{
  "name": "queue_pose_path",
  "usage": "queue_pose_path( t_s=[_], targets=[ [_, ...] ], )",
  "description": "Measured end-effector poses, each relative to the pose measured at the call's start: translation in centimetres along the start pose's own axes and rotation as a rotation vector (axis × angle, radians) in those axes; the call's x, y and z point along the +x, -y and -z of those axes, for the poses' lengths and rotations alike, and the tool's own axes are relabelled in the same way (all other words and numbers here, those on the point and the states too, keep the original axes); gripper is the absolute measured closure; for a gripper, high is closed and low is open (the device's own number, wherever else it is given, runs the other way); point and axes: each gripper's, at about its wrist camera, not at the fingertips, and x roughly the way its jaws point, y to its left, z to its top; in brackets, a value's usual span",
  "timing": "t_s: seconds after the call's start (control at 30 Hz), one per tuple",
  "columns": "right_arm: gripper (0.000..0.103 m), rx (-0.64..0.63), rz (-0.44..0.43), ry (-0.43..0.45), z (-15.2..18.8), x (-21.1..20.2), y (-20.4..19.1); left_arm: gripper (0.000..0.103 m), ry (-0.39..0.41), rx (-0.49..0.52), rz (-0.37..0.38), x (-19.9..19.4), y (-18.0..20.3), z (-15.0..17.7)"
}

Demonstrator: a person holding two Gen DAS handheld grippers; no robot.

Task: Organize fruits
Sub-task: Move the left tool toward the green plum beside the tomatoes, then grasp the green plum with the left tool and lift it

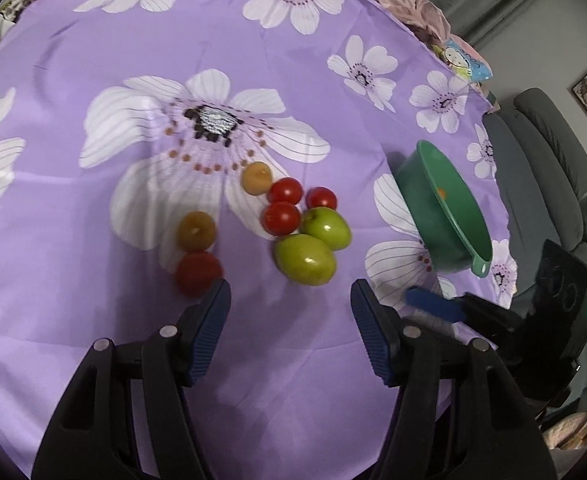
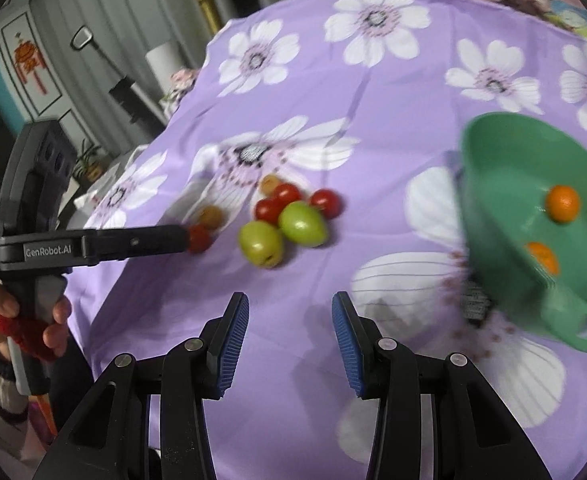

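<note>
L tongs (image 1: 291, 294) wide, empty | R tongs (image 2: 290, 306) wide, empty | bowl (image 1: 459, 236) nr cloth edge

A table is covered by a purple tablecloth (image 1: 93, 320) printed with large white flowers. Near its middle, two green fruits (image 1: 305, 258), three red tomatoes (image 1: 280, 218) and a yellowish fruit (image 1: 256, 177) are clustered together, with another yellowish fruit (image 1: 196, 230) and a red tomato (image 1: 197, 273) set to their left. A green bowl (image 1: 421, 188) is seen at the right, holding two small orange fruits (image 2: 562, 203).
</note>
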Motion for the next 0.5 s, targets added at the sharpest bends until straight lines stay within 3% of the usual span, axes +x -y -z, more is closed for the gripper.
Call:
queue_pose_path(
  t_s=[0.33,0.5],
  targets=[
    [0.059,-0.040,-0.017,-0.059,-1.7,3.7,-1.2,0.041,-0.049,0.042,0.038,2.5,0.6,-1.4],
    [0.059,-0.050,-0.006,-0.086,-2.5,5.1,-1.3,0.041,-0.079,0.011,0.074,3.8,-0.1,-2.0]
  ],
)
